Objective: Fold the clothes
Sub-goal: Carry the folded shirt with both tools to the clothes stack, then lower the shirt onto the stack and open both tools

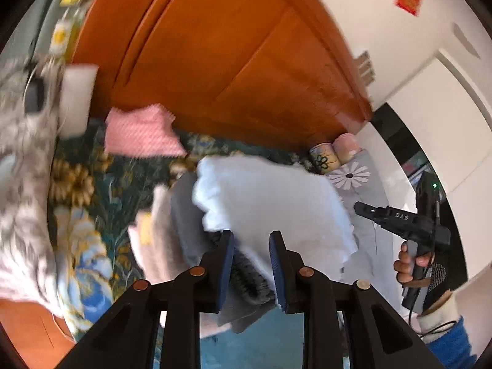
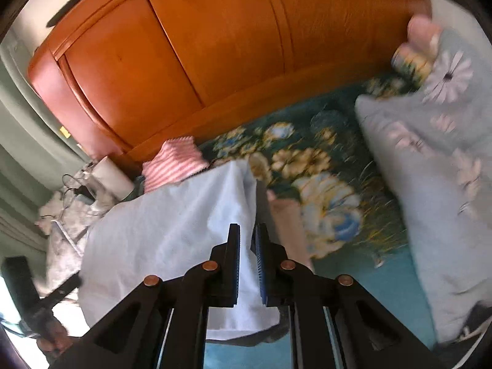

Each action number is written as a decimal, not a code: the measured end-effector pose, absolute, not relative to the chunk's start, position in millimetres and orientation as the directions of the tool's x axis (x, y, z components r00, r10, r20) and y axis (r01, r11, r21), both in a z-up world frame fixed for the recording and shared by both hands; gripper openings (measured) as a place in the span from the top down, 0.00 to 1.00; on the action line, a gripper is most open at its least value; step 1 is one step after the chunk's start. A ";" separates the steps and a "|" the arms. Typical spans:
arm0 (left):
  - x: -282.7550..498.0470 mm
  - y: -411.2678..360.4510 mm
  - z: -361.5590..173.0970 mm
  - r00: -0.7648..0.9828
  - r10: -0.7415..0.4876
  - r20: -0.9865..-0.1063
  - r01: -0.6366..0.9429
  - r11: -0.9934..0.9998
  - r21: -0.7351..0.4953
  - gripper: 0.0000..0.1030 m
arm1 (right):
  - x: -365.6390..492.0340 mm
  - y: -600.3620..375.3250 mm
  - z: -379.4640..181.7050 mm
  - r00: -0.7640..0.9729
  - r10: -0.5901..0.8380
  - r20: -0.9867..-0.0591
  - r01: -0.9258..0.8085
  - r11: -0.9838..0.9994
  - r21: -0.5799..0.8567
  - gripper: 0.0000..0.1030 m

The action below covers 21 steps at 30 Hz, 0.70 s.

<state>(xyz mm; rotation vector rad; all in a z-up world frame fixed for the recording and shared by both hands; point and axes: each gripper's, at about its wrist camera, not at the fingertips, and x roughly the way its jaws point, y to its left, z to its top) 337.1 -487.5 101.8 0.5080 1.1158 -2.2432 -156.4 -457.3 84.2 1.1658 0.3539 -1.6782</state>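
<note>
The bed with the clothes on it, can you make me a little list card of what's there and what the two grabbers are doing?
surface: flowered bedspread
main garment: white cloth
left gripper: open, jaws either side of the white cloth's edge
right gripper: nearly closed on the white cloth
also there: pink striped cloth, grey daisy pillow
behind: orange wooden headboard

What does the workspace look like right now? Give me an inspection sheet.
Surface: floral bedspread, dark green with yellow and blue flowers.
Job's things: white cloth on top of a grey garment; folded pink striped cloth behind them.
Clutter: grey daisy pillow; rolled cushions by the wardrobe.
Grippers: left gripper open over the white cloth's near edge; right gripper nearly closed, white cloth between the pads, grip uncertain.
Cables: a black one under the right handle.
Surroundings: orange wooden wardrobe, white wall.
</note>
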 end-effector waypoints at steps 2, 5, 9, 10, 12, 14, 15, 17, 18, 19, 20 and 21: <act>326.7 -479.6 112.1 -0.757 -0.354 -0.550 0.646 -0.530 -0.548 0.73 | -141.9 -458.2 83.9 -0.002 -0.586 -0.810 0.868 -0.404 0.290 0.90; 306.6 -473.3 105.5 -0.746 -0.335 -0.576 0.646 -0.572 -0.505 0.67 | -120.2 -459.5 83.4 0.018 -0.613 -0.790 0.890 -0.350 0.292 0.90; 284.8 -474.7 69.9 -0.694 -0.278 -0.665 0.675 -0.573 -0.465 0.66 | -114.1 -469.7 45.9 0.015 -0.549 -0.836 0.879 -0.392 0.273 0.90; 286.5 -472.7 70.2 -0.690 -0.278 -0.668 0.677 -0.574 -0.461 0.66 | -116.6 -469.8 40.8 0.016 -0.548 -0.836 0.860 -0.419 0.291 0.90; 293.7 -467.4 76.1 -0.690 -0.287 -0.665 0.678 -0.577 -0.455 0.63 | -114.1 -465.9 45.8 0.002 -0.565 -0.825 0.839 -0.449 0.309 0.90; 302.6 -461.4 83.8 -0.693 -0.298 -0.656 0.678 -0.579 -0.453 0.57 | -99.7 -458.5 61.5 -0.016 -0.607 -0.795 0.849 -0.428 0.310 0.90; 306.5 -458.1 86.7 -0.694 -0.303 -0.653 0.678 -0.581 -0.451 0.55 | -90.6 -454.9 69.5 -0.024 -0.626 -0.780 0.855 -0.417 0.308 0.90; 312.3 -449.3 90.4 -0.690 -0.316 -0.651 0.680 -0.591 -0.434 0.50 | -70.0 -442.4 80.4 -0.034 -0.659 -0.751 0.868 -0.392 0.304 0.90; 312.8 -445.2 91.3 -0.686 -0.324 -0.651 0.682 -0.598 -0.421 0.46 | -55.2 -433.6 85.6 -0.046 -0.680 -0.732 0.876 -0.380 0.298 0.89; 313.6 -440.3 90.4 -0.681 -0.332 -0.653 0.685 -0.603 -0.408 0.45 | -42.5 -423.0 87.0 -0.060 -0.696 -0.716 0.881 -0.374 0.290 0.85; 314.0 -435.2 88.6 -0.675 -0.333 -0.659 0.690 -0.602 -0.402 0.42 | -33.4 -416.2 85.2 -0.078 -0.696 -0.714 0.884 -0.380 0.274 0.70; 314.3 -430.1 86.7 -0.668 -0.333 -0.666 0.695 -0.599 -0.397 0.40 | -24.7 -409.8 83.2 -0.096 -0.695 -0.712 0.886 -0.386 0.257 0.61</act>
